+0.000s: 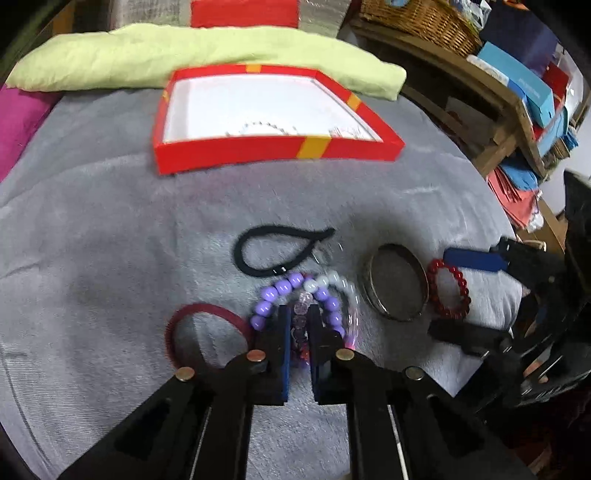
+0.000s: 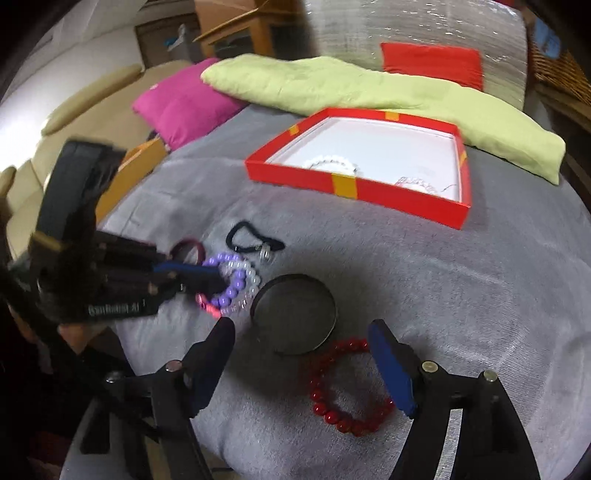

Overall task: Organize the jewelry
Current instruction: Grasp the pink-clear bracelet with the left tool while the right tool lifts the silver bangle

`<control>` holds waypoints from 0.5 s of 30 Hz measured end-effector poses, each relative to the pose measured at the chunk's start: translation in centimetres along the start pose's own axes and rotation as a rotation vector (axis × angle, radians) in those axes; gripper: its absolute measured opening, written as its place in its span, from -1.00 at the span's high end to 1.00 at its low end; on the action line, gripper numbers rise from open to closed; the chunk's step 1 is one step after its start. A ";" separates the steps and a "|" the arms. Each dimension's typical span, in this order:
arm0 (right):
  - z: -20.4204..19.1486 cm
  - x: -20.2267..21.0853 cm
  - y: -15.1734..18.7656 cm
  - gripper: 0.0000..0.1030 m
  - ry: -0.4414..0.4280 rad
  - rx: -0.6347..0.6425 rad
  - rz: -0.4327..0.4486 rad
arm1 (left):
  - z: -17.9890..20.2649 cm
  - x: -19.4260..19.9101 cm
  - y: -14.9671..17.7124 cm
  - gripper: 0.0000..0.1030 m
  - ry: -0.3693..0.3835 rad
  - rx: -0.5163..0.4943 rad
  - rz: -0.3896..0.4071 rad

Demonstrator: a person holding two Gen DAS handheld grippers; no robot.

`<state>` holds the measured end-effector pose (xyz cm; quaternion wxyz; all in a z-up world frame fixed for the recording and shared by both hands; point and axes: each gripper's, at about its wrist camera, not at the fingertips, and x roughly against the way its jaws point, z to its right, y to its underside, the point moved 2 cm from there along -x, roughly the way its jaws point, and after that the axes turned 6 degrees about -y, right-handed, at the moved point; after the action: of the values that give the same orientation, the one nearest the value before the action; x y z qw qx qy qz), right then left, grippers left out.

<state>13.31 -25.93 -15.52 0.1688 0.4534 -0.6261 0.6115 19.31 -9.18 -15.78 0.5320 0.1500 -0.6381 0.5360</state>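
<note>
Left gripper [image 1: 298,317] clamping a small clear-and-purple beaded bracelet [image 1: 300,325] amid the purple bead bracelet [image 1: 284,286] on the grey blanket [image 1: 110,240], right gripper [image 2: 301,332] standing wide open over the red bead bracelet [image 2: 347,387], metal bangle [image 2: 293,314] lying just beyond, red tray [image 2: 354,186] sitting farther back, holding jewelry.

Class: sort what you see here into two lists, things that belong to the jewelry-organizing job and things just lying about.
Belongs:
red cardboard box with white inside
purple bead bracelet
dark red bead bracelet
metal bangle
black hair tie

Lying about:
lime-green cushion
magenta pillow
wicker basket
</note>
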 end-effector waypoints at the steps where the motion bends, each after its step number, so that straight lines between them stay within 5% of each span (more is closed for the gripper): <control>1: -0.2 -0.3 0.1 -0.51 0.003 0.006 -0.011 | -0.1 0.4 0.0 0.85 0.004 0.006 0.012; 9: -1.4 -2.4 0.3 -0.51 0.069 0.081 -0.024 | -1.6 4.2 -1.1 0.85 0.056 0.060 0.144; 12: -1.2 -3.3 0.3 -0.22 0.113 0.074 -0.036 | -2.1 5.2 -1.6 0.86 0.059 0.075 0.185; 15: -1.1 -3.1 0.0 -0.20 0.110 0.068 -0.027 | -2.5 5.7 -1.8 0.86 0.061 0.092 0.218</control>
<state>14.57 -23.79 -17.71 0.1958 0.4330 -0.5883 0.6543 19.76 -5.63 -10.39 0.4823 0.0875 -0.6090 0.6236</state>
